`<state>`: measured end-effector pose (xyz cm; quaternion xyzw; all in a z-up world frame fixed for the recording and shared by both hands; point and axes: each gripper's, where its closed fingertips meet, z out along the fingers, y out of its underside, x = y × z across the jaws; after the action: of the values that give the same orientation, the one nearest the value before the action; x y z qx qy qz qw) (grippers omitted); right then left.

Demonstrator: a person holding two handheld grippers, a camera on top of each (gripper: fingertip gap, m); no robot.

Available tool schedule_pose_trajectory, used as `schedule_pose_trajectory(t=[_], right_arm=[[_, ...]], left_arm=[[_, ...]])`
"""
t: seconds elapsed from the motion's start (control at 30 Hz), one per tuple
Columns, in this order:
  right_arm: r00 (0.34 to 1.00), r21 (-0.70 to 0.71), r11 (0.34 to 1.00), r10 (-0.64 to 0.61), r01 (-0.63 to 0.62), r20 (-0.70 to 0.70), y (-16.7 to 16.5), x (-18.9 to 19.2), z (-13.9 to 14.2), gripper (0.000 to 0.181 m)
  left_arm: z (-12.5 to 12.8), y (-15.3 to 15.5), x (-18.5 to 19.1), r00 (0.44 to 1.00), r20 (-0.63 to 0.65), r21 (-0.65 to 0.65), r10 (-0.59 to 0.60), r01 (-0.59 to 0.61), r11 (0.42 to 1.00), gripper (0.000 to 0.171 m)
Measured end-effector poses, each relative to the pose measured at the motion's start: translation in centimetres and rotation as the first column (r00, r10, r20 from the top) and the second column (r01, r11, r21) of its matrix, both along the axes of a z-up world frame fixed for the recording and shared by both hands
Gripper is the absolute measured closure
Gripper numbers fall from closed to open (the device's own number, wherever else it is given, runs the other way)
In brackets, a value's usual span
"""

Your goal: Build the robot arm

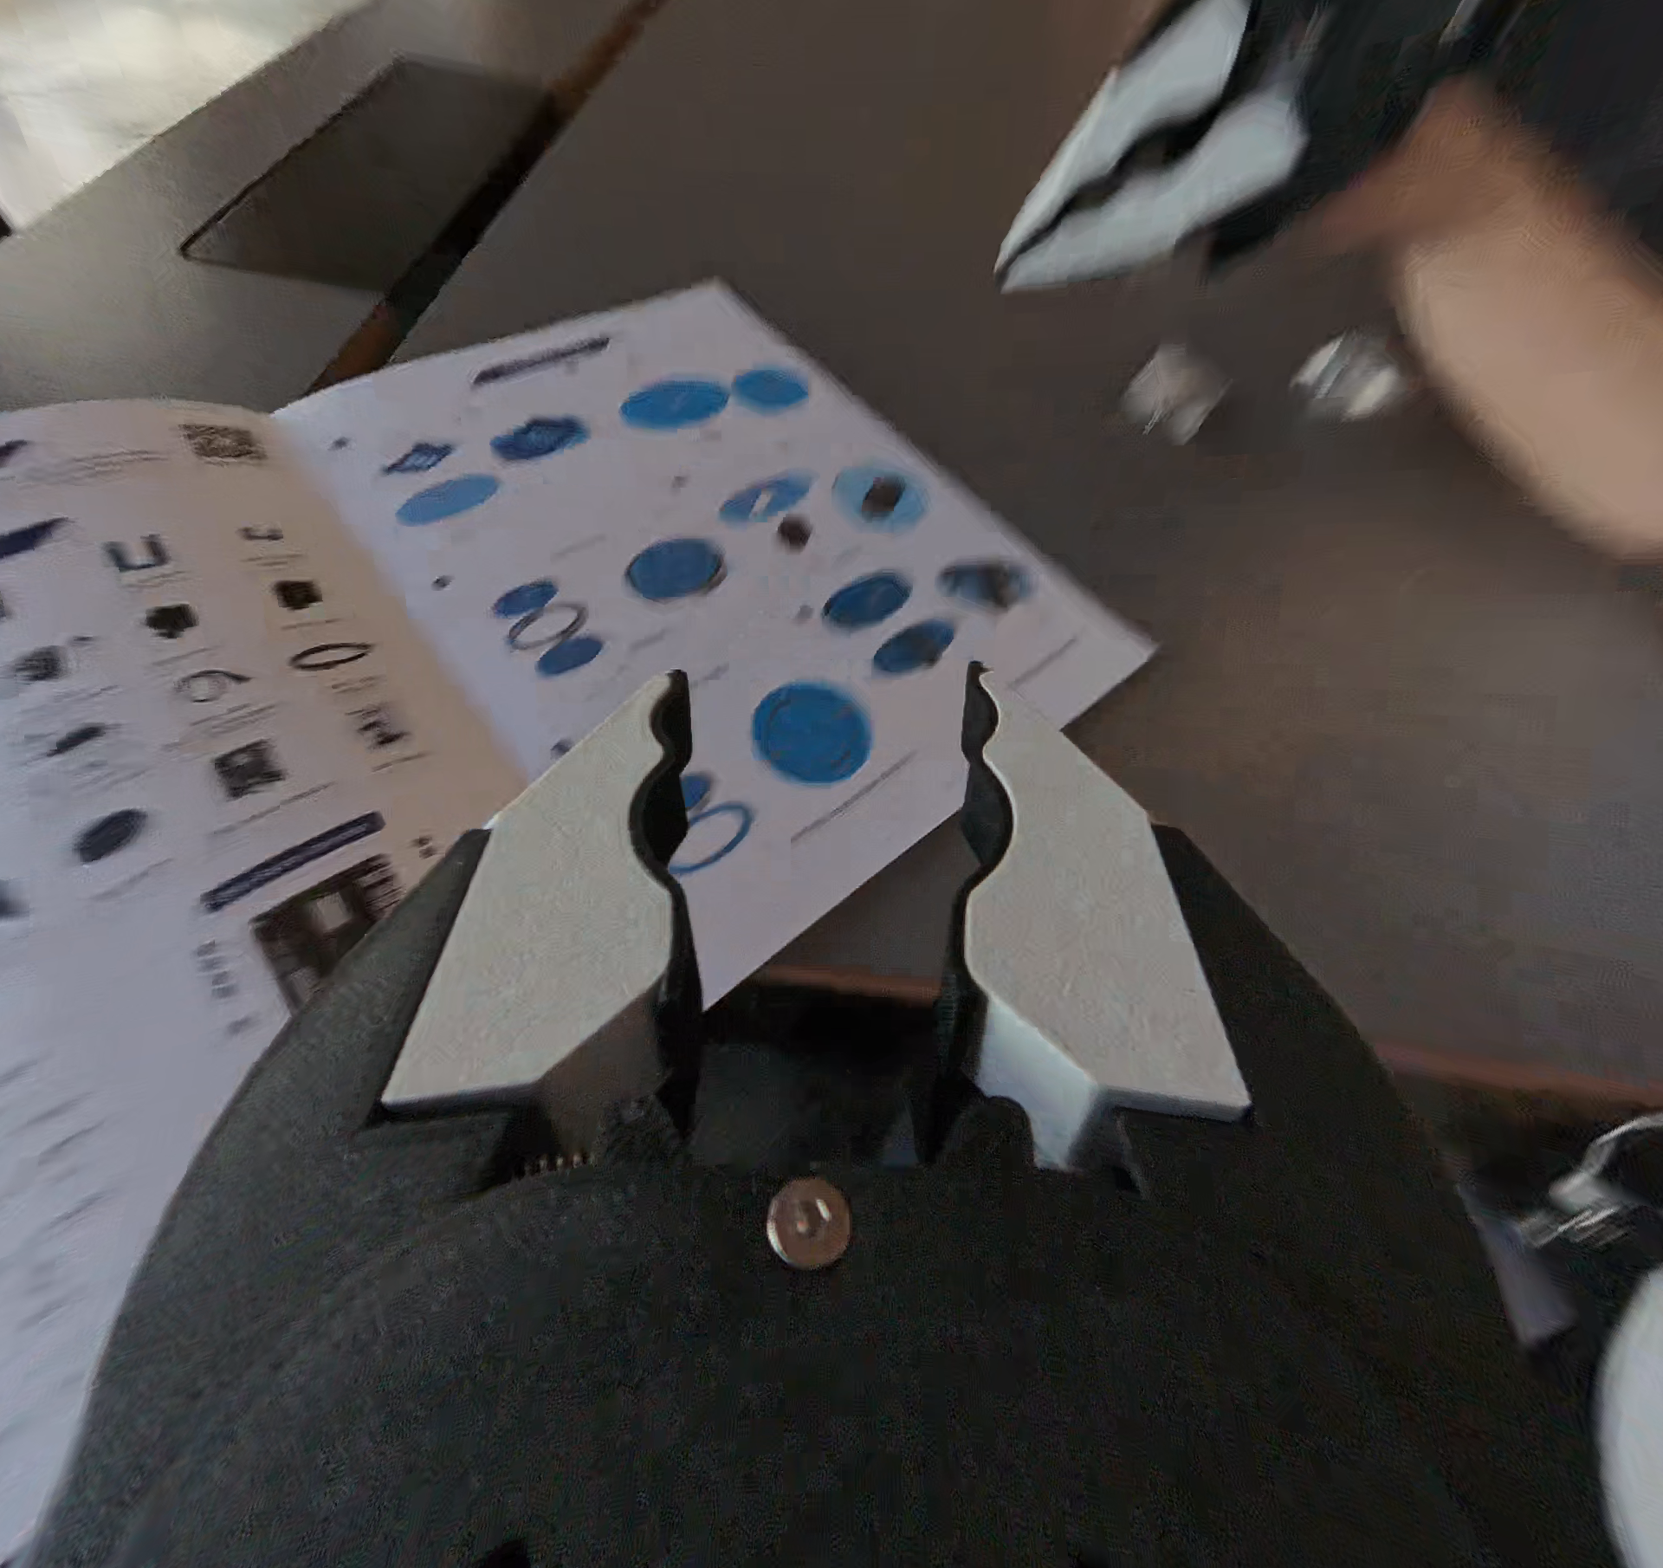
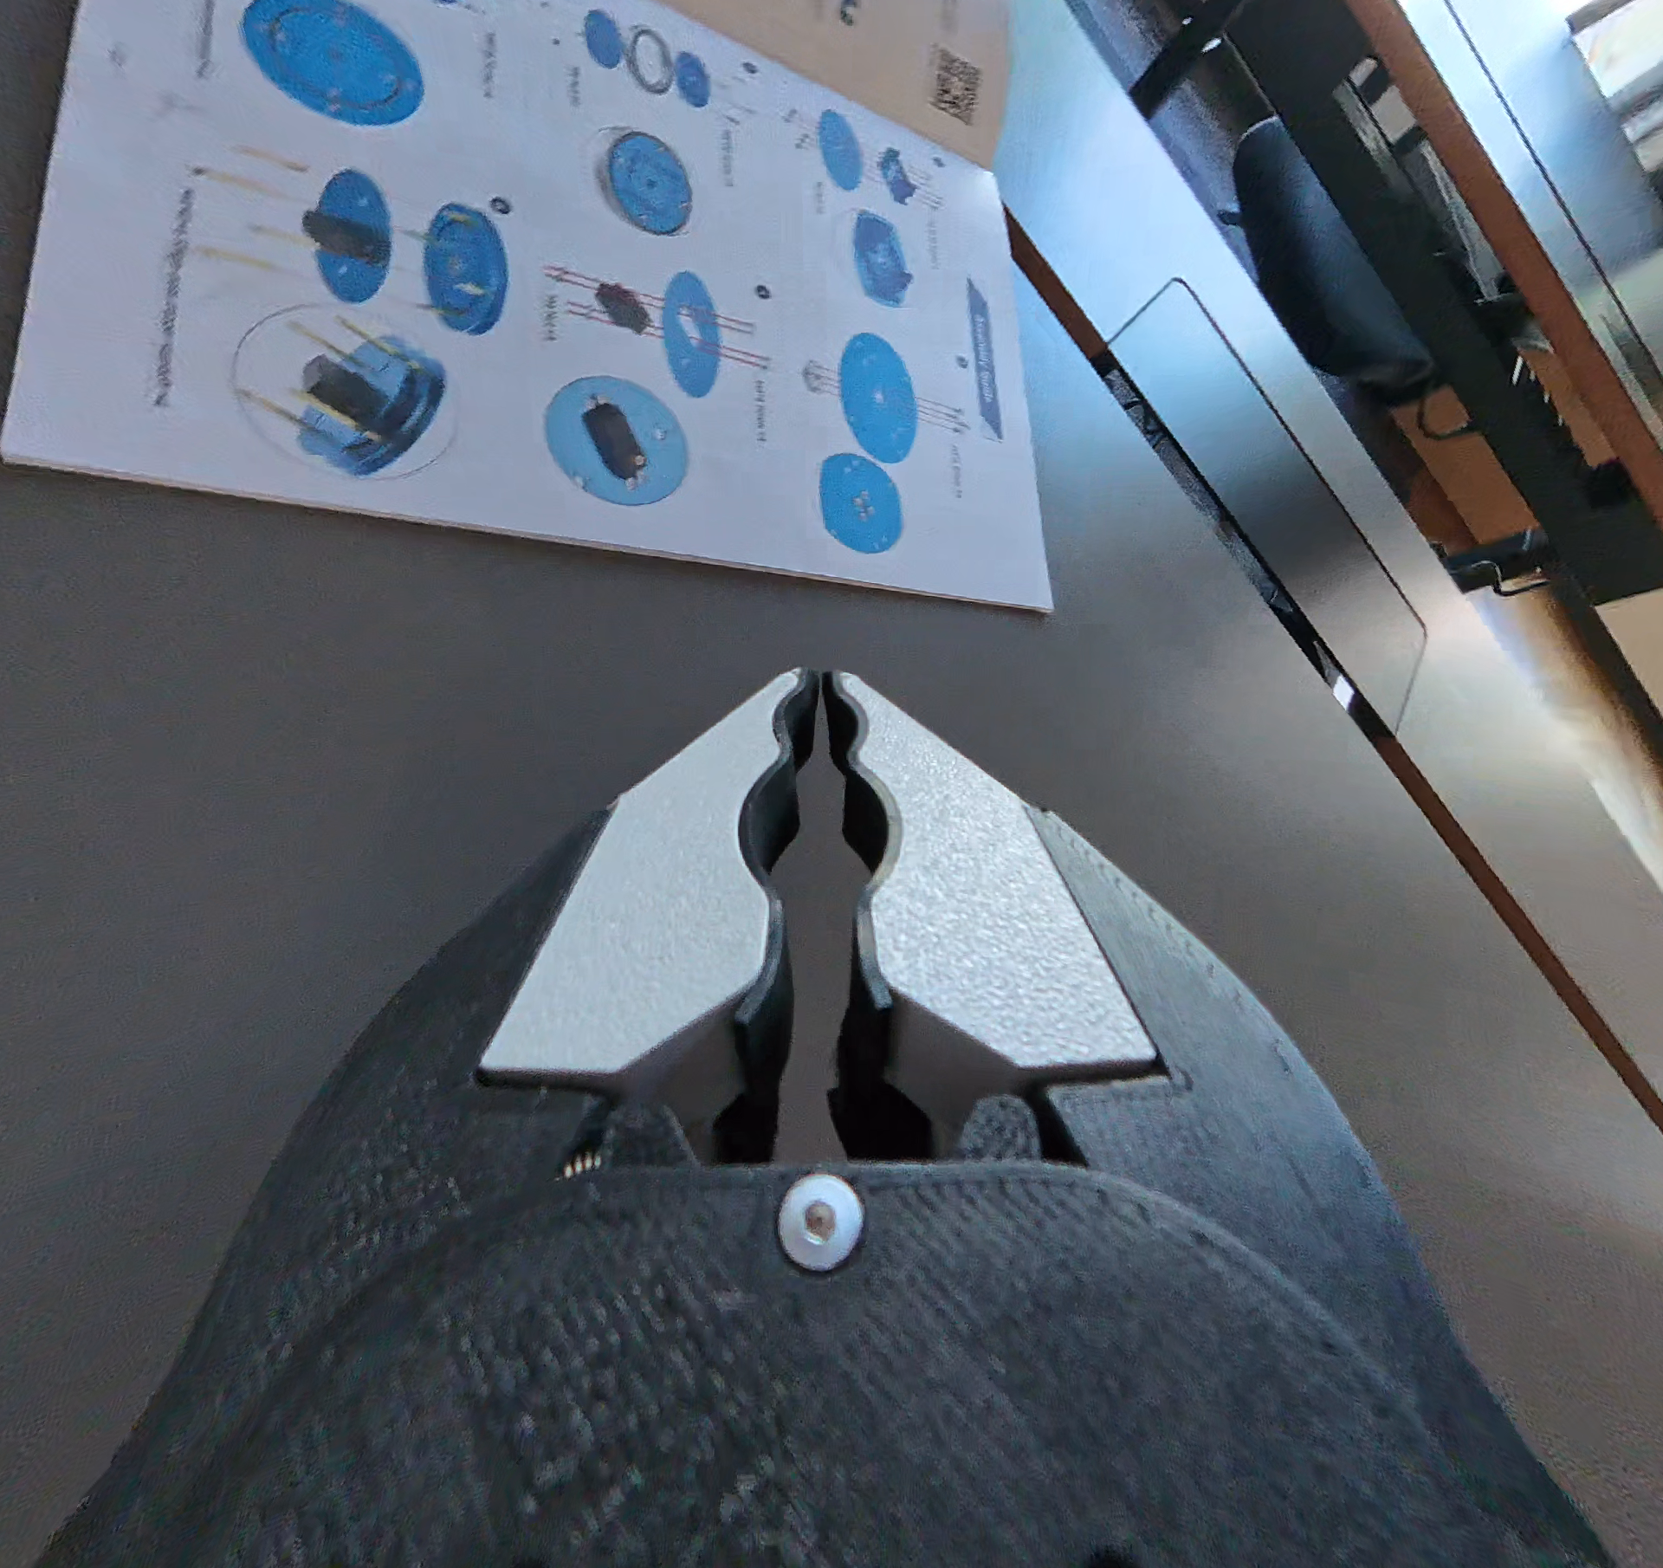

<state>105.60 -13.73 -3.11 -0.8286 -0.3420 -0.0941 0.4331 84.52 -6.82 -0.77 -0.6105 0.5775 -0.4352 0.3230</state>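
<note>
My left gripper (image 1: pixel 828 683) is open and empty, hovering over the near corner of an open white booklet (image 1: pixel 630 553) printed with blue round diagrams, lying on a dark grey table (image 1: pixel 1305 715). My right gripper (image 2: pixel 823 681) is shut with nothing between its tips, above bare table just short of the booklet's near edge (image 2: pixel 540 265). The right gripper also shows, blurred, in the left wrist view (image 1: pixel 1161 175) at the upper right, held by a hand (image 1: pixel 1530 337). Two small shiny bits (image 1: pixel 1260 382) lie on the table beneath it, too blurred to name.
A second dark table (image 1: pixel 360 166) with a rectangular panel stands beyond a gap at the back left. In the right wrist view a black chair (image 2: pixel 1323 283) and black table legs (image 2: pixel 1530 481) show past the table's wooden-edged rim (image 2: pixel 1485 886).
</note>
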Motion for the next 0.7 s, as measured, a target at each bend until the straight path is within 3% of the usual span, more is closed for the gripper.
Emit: schedule_pose_trajectory(t=[0.07, 0.3, 0.47, 0.7], right_arm=[[1.000, 0.004, 1.000, 0.000, -0.001, 0.019, 0.0, -0.1, 0.0, 0.180], [0.994, -0.046, 0.998, 0.037, -0.032, 0.102, 0.0, -0.7, -1.8, 0.179], [0.996, -0.021, 0.999, 0.033, -0.031, 0.087, 0.1, -0.5, -1.3, 0.179], [0.996, 0.005, 0.999, 0.045, -0.046, 0.082, 0.0, -0.8, -0.6, 0.178]], left_arm=[[-1.8, 0.3, -0.5, 0.993, -0.118, 0.139, -0.024, 0.040, 0.989, 0.109], [-6.0, 0.3, 0.2, 0.945, -0.319, 0.210, -0.079, 0.152, 0.966, 0.103], [-7.8, -1.0, 1.2, 0.926, -0.360, 0.181, -0.111, 0.186, 0.966, 0.100], [-8.0, -1.5, 1.4, 0.911, -0.374, 0.208, -0.173, 0.264, 0.942, 0.093]])
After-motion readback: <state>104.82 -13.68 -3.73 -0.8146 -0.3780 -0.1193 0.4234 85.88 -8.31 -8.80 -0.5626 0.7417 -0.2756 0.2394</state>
